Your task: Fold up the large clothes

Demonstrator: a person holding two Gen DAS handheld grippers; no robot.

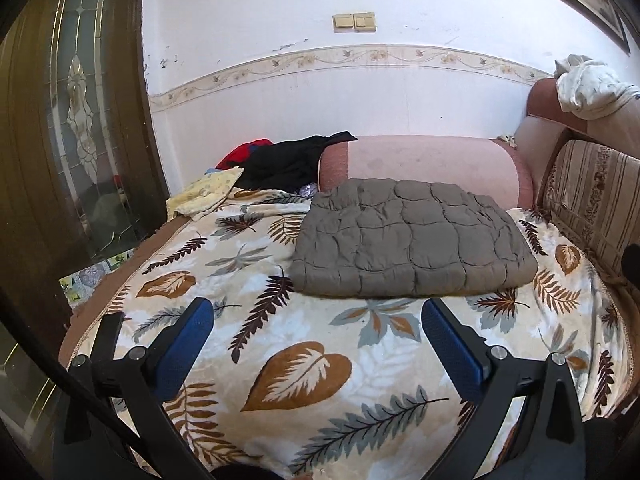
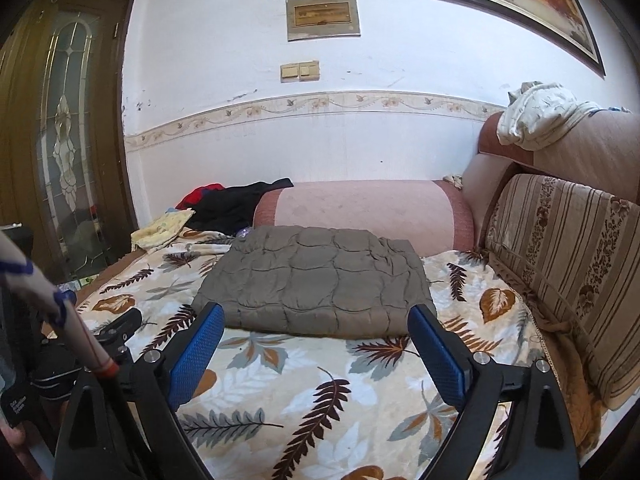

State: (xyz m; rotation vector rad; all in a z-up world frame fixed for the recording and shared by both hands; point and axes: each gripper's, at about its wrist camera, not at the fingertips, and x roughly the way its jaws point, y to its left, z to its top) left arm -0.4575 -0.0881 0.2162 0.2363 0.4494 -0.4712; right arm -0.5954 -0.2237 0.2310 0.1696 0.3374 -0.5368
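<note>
A grey-brown quilted garment (image 1: 412, 240) lies folded into a flat rectangle on the leaf-patterned blanket (image 1: 304, 364), in front of the pink bolster. My left gripper (image 1: 316, 312) hovers over the blanket just short of the fold's near edge, its blue pads wide apart with nothing between them. In the right wrist view the same folded garment (image 2: 316, 280) lies ahead. My right gripper (image 2: 316, 316) is open at its near edge, holding nothing. The left gripper's black tip (image 2: 124, 322) shows at the left of that view, beside a forearm.
A pink bolster (image 1: 424, 164) lies against the white wall. Black, red and yellow clothes (image 1: 280, 164) are heaped at the far left of the bed. A striped sofa cushion (image 2: 568, 264) runs along the right, white cloth (image 2: 540, 116) on its back. A wooden glazed door (image 1: 76, 120) stands left.
</note>
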